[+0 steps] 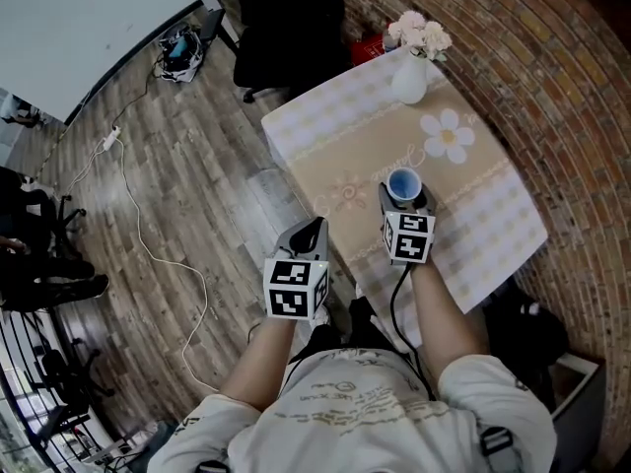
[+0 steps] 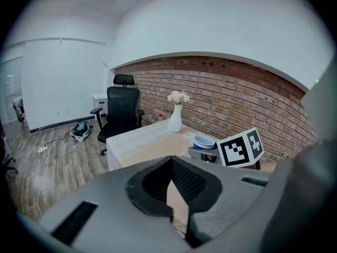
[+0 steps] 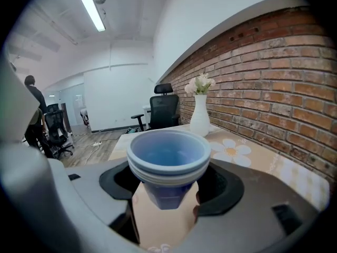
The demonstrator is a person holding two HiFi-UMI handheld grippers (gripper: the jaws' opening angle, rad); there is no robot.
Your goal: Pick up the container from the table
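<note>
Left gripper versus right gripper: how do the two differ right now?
The left gripper has its jaws together with nothing between them; the right gripper has its jaws clamped on the blue cup. The left gripper sits by the near edge of the table; the right gripper is further in, over the table. Both point the same way, across the table.

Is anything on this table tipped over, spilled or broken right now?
Nothing stands out. The blue plastic cup is upright and empty in the right gripper. The white vase of pale flowers stands upright at the table's far edge. The checked tablecloth lies flat, with no spill.
</note>
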